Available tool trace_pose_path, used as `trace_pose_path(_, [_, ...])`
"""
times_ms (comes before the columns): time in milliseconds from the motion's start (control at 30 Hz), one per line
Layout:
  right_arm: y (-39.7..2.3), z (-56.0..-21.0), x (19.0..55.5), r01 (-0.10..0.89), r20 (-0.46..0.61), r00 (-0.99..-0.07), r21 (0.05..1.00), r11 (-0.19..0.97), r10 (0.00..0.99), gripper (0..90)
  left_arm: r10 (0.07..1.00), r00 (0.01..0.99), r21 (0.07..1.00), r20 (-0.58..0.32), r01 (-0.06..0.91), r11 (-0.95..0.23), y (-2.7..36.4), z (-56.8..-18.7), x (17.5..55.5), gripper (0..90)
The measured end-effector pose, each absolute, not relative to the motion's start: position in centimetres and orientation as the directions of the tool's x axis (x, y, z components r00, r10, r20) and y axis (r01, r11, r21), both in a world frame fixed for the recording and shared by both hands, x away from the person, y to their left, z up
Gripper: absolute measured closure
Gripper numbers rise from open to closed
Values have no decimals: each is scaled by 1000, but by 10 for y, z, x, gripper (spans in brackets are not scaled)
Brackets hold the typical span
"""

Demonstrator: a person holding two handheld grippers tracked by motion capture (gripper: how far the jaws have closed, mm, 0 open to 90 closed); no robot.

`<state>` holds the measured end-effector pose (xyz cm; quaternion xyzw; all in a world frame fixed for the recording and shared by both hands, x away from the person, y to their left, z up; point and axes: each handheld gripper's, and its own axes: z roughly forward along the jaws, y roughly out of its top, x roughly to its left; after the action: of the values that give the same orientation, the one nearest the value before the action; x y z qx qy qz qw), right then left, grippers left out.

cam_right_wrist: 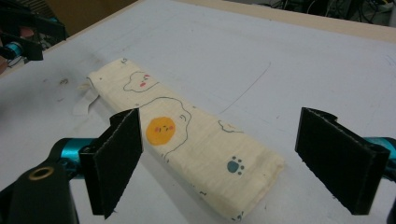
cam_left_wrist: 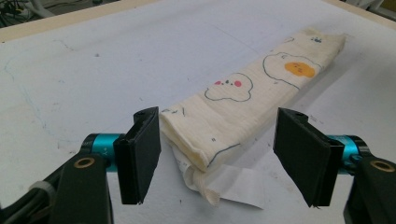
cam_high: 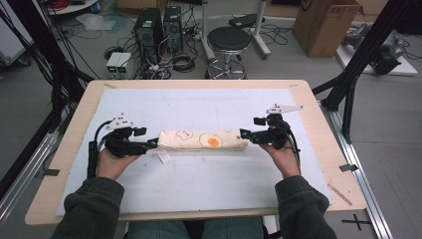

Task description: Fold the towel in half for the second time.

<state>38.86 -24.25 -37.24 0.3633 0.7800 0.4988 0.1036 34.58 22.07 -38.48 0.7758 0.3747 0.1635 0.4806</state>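
Two grippers flanked a folded cloth [cam_high: 202, 140] lying lengthwise mid-table on the white sheet [cam_high: 199, 184] in the high view: left gripper [cam_high: 153, 144] at one end, right gripper [cam_high: 245, 134] at the other. Beyond the far edge stood a stool [cam_high: 228, 41], computer towers [cam_high: 158, 27] and a cardboard box [cam_high: 326, 25]. Left gripper view: jaws spread wide, holding nothing, cloth end [cam_left_wrist: 187, 140] between them, its label [cam_left_wrist: 233, 184] sticking out. Right gripper view: jaws equally wide, empty. A careless regrasp might have snagged one layer and undone the fold.
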Motion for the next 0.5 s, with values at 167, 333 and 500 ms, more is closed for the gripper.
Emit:
trace_pose_path(167, [-245,-376,382,455,185,-711,857,244,678,127,735,672,873,-86,407,-270,220,-382,340,305])
trace_pose_path(333, [-251,-380,375,449,187,-705,864,227,684,127,739,669,877,-77,399,-269,222,-381,335,283])
trace_pose_path(500, [-255,-381,370,438,176,-706,869,228,686,127,741,667,875,-76,401,-271,225,-384,330,281])
